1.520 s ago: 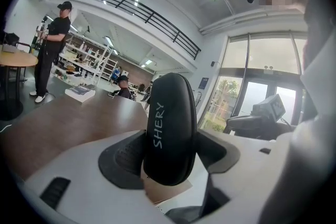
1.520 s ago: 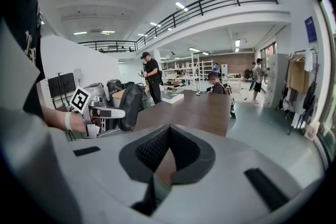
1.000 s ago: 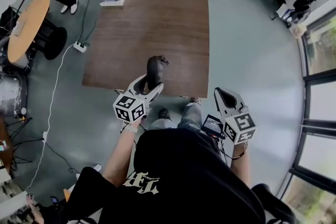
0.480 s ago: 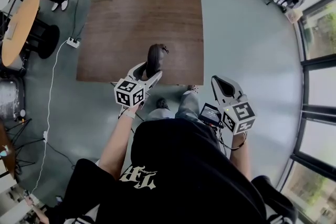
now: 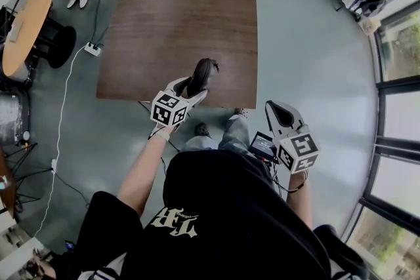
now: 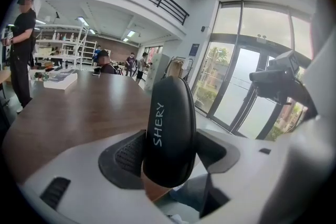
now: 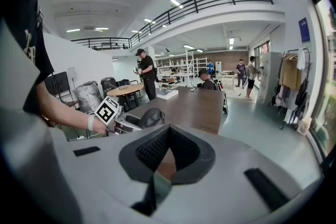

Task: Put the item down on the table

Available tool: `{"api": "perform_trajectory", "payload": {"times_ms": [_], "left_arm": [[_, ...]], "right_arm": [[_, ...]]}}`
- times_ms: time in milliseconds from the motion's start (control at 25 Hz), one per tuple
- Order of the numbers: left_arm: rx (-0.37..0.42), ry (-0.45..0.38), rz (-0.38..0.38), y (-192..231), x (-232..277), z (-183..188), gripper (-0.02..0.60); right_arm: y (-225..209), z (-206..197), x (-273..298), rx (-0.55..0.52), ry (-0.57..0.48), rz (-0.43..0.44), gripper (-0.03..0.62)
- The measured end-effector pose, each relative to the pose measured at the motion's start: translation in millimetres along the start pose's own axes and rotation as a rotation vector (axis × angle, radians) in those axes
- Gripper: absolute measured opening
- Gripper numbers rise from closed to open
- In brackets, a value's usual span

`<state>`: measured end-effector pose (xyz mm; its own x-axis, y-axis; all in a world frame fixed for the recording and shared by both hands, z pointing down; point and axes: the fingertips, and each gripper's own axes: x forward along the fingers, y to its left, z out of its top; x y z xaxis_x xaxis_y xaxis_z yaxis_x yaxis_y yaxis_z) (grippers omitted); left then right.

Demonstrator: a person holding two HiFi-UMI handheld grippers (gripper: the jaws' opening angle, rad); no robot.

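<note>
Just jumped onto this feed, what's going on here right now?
A person is working two hand-held grippers. The left gripper is clamped on a black oval case printed SHERY and holds it over the near edge of the long dark wooden table. The case looks raised, not yet set down. The right gripper hangs off the table beside the person's leg, jaws together with nothing between them.
</note>
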<state>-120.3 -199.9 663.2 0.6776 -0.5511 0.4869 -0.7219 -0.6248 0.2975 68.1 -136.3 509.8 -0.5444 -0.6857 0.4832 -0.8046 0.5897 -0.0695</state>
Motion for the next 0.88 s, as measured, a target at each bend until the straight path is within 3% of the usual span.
{"api": "perform_trajectory", "payload": {"times_ms": [280,560,880], "left_arm": [[0.083,0.095,-0.005,17.6,15.0,-12.4,0.301],[0.269,0.212,0.016,31.3,35.0,-28.7,0.295],[0.377,0.375,0.035,52.1,62.7,-68.5,0.273]], "right_arm": [[2.8,-0.1,6.7,0.008,0.014,-0.005,-0.014],[0.8,-9.0,5.7,0.03,0.035,-0.023,-0.014],[-1.5,-27.7,1.1,0.055,0.076,-0.043,-0.014]]}}
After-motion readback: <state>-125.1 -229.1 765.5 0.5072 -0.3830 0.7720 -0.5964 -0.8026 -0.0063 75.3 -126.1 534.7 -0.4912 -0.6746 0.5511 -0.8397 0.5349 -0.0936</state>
